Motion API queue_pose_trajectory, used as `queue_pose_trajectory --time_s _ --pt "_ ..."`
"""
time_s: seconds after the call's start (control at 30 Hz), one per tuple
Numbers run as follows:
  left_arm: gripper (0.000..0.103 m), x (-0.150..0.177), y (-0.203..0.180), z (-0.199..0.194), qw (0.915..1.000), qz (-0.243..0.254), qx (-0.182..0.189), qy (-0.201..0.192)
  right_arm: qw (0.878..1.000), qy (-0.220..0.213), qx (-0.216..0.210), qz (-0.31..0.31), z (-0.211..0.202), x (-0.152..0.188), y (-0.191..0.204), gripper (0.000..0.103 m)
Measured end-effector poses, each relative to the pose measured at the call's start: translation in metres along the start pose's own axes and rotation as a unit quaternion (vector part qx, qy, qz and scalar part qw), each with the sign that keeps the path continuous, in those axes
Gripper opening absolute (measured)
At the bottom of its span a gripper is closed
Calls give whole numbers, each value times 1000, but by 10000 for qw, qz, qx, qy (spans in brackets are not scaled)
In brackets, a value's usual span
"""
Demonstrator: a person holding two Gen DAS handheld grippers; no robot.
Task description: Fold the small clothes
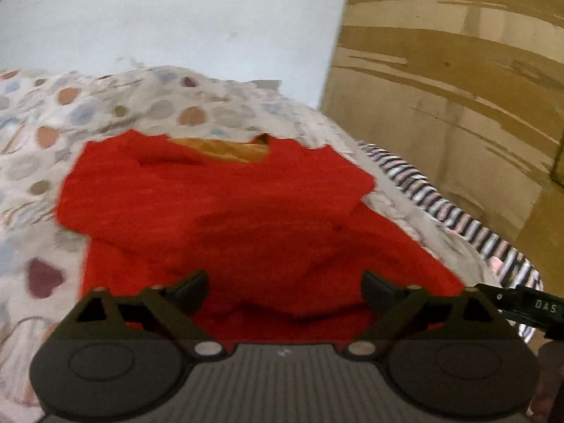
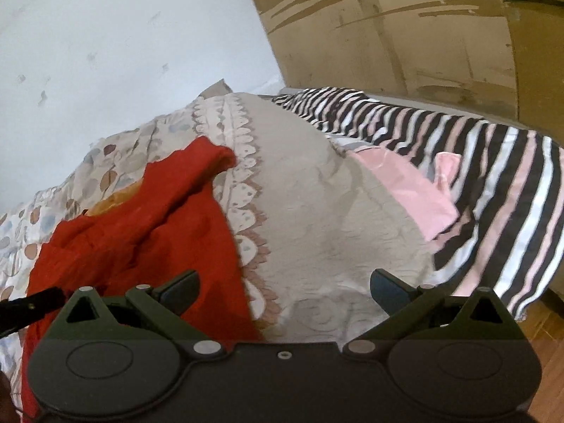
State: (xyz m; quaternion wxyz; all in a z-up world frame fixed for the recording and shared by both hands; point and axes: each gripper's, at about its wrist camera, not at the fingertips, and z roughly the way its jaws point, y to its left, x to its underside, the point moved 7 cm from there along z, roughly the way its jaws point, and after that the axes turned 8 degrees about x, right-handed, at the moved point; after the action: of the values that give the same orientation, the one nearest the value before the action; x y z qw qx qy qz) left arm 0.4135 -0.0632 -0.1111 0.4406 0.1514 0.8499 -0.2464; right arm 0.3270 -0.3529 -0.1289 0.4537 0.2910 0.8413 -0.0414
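Observation:
A small red garment (image 1: 229, 211) lies partly folded on a patterned bedspread (image 1: 42, 134), with an orange lining (image 1: 225, 149) showing at its far neckline. My left gripper (image 1: 285, 289) hovers over the garment's near edge, its jaws wide apart and nothing pinched between them. In the right wrist view the red garment (image 2: 141, 232) lies to the left, one sleeve reaching toward the back. My right gripper (image 2: 283, 289) is open; its left finger is over the garment's edge and its right finger over the bare bedspread (image 2: 317, 211). A dark part of the other gripper (image 2: 31, 305) enters at the left edge.
A black, white and pink striped cloth (image 2: 493, 176) and a pink cloth (image 2: 416, 190) lie to the right on the bed. Large cardboard sheets (image 2: 405, 17) stand behind it, beside a white wall (image 1: 176, 17). Wooden floor (image 2: 543, 335) shows past the bed's right edge.

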Motion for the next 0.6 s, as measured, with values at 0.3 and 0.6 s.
queue_pose_trajectory --time_s 0.3,0.6 --pt "103 -6 109 -27 9758 -338 -2140 304 9856 -220 -518 -1594 18 -11 76 102" --pt "103 -33 162 13 9675 628 -2406 466 9666 -128 -1107 -2309 54 -11 146 103"
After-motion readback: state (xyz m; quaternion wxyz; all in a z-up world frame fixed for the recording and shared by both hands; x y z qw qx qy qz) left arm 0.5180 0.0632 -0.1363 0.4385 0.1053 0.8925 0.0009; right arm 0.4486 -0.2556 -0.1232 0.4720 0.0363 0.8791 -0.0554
